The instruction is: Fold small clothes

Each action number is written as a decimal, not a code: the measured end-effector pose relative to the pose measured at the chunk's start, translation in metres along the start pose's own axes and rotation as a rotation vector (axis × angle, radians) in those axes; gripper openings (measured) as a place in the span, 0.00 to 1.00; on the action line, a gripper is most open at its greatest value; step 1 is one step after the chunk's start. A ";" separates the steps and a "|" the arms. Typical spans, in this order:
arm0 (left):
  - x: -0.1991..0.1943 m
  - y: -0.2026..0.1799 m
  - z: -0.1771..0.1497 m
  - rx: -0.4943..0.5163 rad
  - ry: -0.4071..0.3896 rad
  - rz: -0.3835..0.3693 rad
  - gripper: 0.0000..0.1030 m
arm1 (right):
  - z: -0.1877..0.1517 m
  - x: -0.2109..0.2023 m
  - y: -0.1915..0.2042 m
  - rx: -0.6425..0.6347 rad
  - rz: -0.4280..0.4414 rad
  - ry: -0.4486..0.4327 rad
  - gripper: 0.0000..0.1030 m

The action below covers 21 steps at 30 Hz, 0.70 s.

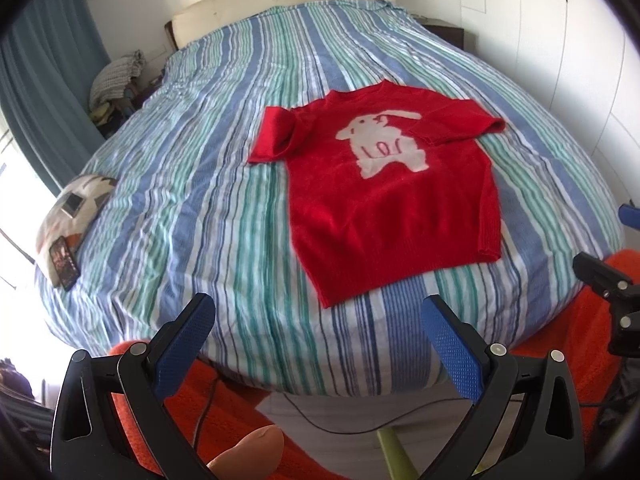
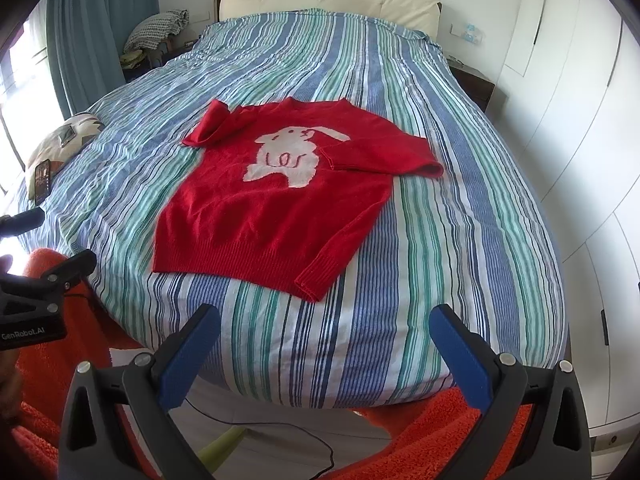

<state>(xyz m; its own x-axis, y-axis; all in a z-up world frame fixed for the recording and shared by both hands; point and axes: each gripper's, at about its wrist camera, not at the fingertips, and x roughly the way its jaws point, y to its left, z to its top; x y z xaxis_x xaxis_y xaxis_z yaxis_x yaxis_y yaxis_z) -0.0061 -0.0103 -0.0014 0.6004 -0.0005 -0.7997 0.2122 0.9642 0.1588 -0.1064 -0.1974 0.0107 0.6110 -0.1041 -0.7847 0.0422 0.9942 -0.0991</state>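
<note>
In the left wrist view, the red sweater (image 1: pixel 384 184) lay front up on the striped bedcover (image 1: pixel 192 184), right of frame centre, with its white animal motif (image 1: pixel 380 144) visible. One sleeve was folded across at the upper left of the garment; the other ran down the garment's right edge toward the hem. The left gripper (image 1: pixel 320 332) sat at the bottom of the frame, jaws wide apart and holding nothing, short of the hem. A phone (image 1: pixel 64 264) rested on a cushion (image 1: pixel 72 216) at the left edge. In the right wrist view, the sweater occupied frame centre, its hem toward the lower edge and the long sleeve's cuff (image 2: pixel 316 276) at the lower right of the garment. The right gripper (image 2: pixel 328 336) was at the bottom, jaws likewise spread and empty, clear of the fabric. Probable risks: a pinch taken too deep would catch the bedcover together with the knit and drag it; the soft knit could sag or slip from a shallow grip, skewing the fold; uneven lifting by the two grippers would misalign the edges.
</note>
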 end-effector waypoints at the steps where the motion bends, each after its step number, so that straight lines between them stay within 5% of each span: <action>1: -0.001 0.001 0.000 -0.007 -0.001 -0.012 1.00 | 0.000 0.000 0.001 -0.002 0.000 -0.002 1.00; 21: 0.000 -0.005 -0.001 0.011 0.014 -0.035 1.00 | -0.001 0.000 0.007 -0.012 0.008 0.007 1.00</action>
<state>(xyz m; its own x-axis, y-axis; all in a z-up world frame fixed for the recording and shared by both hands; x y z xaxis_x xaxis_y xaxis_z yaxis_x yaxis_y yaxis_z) -0.0079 -0.0145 -0.0024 0.5818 -0.0302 -0.8128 0.2414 0.9607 0.1371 -0.1070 -0.1905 0.0098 0.6061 -0.0966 -0.7895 0.0282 0.9946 -0.1001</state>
